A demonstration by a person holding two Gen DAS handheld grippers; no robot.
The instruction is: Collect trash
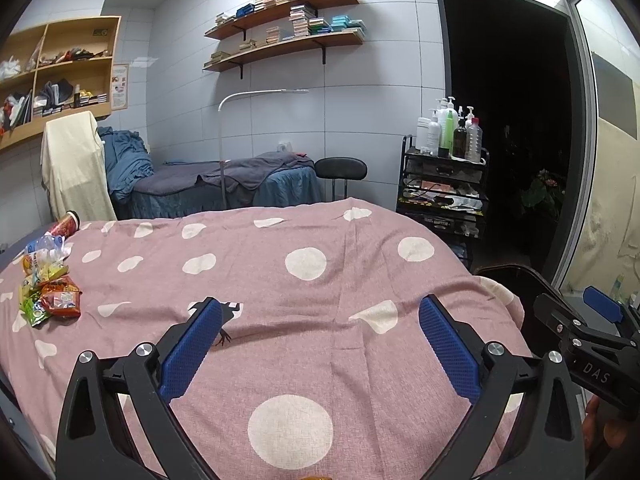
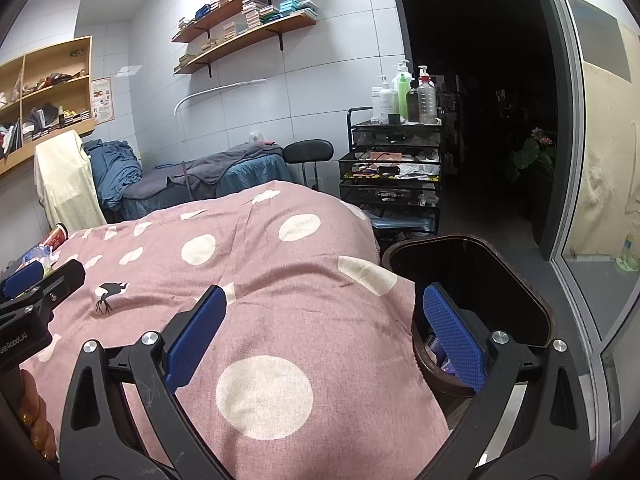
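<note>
From the left wrist, the left gripper (image 1: 320, 344) hovers with jaws apart and empty over a pink spotted bedspread (image 1: 320, 280); a heap of snack wrappers (image 1: 50, 292), a crushed bottle (image 1: 44, 246) and a red cup (image 1: 66, 224) lies at the far left edge, likely light, crinkly and slippery, best pinched at a wrapper edge

From the right wrist, the right gripper (image 2: 320, 332) is likewise apart and empty, beside a dark bin (image 2: 548, 312) off the bed's right side; shelves (image 2: 244, 32) and a bottle cart (image 2: 394, 168) line the tiled room

2 wrist views low over the bedspread (image 1: 320, 248), facing the far wall, sharing bed and cart (image 2: 394, 168)
</note>
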